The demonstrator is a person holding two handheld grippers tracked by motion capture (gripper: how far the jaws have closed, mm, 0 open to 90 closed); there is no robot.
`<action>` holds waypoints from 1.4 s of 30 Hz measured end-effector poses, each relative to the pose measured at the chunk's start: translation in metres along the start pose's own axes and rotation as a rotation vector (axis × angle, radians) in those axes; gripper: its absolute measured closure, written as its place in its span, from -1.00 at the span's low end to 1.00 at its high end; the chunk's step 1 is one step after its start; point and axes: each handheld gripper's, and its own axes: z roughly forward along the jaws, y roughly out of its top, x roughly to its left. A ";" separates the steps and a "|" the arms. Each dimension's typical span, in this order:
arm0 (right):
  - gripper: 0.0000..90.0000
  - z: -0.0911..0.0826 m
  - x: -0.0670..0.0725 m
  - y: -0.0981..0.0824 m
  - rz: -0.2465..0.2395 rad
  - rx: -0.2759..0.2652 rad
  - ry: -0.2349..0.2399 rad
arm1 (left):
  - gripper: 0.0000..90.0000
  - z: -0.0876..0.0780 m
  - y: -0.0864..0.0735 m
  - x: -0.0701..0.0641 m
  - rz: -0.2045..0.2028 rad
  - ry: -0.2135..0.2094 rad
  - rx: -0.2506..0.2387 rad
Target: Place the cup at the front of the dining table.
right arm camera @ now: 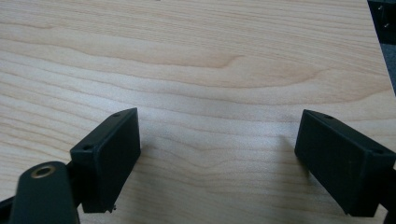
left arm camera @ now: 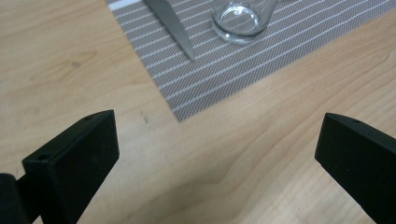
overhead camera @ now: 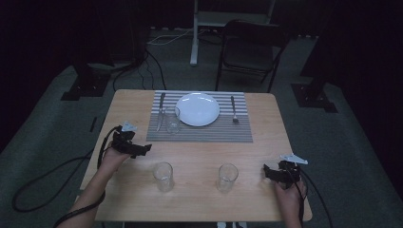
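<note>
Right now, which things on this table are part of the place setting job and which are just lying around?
In the job:
placemat
plate
knife
fork
glass on the mat
two loose glasses, probably next
left gripper and right gripper, jaws open

Lying about:
folding chair
floor cables
</note>
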 end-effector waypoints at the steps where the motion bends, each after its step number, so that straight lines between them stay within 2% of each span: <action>1: -0.69 0.000 0.000 0.000 0.000 0.000 0.000 | -1.00 -0.002 -0.003 0.000 0.001 0.009 0.003; 7: -0.69 0.000 0.000 0.000 0.000 0.001 0.000 | -1.00 -0.012 -0.025 0.001 -0.032 0.027 -0.030; 10: -0.69 0.000 0.000 0.000 -0.001 0.000 0.000 | -1.00 -0.014 -0.036 -0.001 -0.024 0.057 -0.040; 13: -0.69 0.000 0.000 0.000 0.000 0.000 0.000 | -1.00 -0.014 -0.047 -0.003 -0.040 0.061 -0.048; 14: -0.69 0.000 0.000 0.000 -0.001 0.000 0.000 | -1.00 -0.014 -0.050 -0.004 -0.038 0.063 -0.047; 16: -0.69 0.000 0.000 0.000 0.000 0.000 0.000 | -1.00 -0.015 -0.056 -0.006 -0.018 0.096 -0.043; 21: -0.69 0.000 0.000 0.000 0.000 0.000 0.000 | -1.00 -0.020 -0.074 -0.008 -0.051 0.114 -0.060; 28: -0.69 0.000 0.000 0.000 -0.001 0.000 0.000 | -1.00 -0.035 -0.099 -0.008 -0.117 0.206 -0.114; 31: -0.69 0.000 0.000 0.000 0.002 0.000 0.000 | -1.00 -0.042 -0.105 -0.007 -0.130 0.207 -0.134; 36: -0.69 0.000 0.000 0.000 0.001 0.001 0.000 | -1.00 -0.047 -0.115 -0.009 -0.138 0.238 -0.116; 40: -0.69 0.000 0.000 0.000 0.001 0.001 0.000 | -1.00 -0.053 -0.125 -0.009 -0.155 0.241 -0.171; 42: -0.69 0.000 0.000 0.000 0.001 0.001 0.000 | -1.00 -0.055 -0.127 -0.008 -0.161 0.268 -0.163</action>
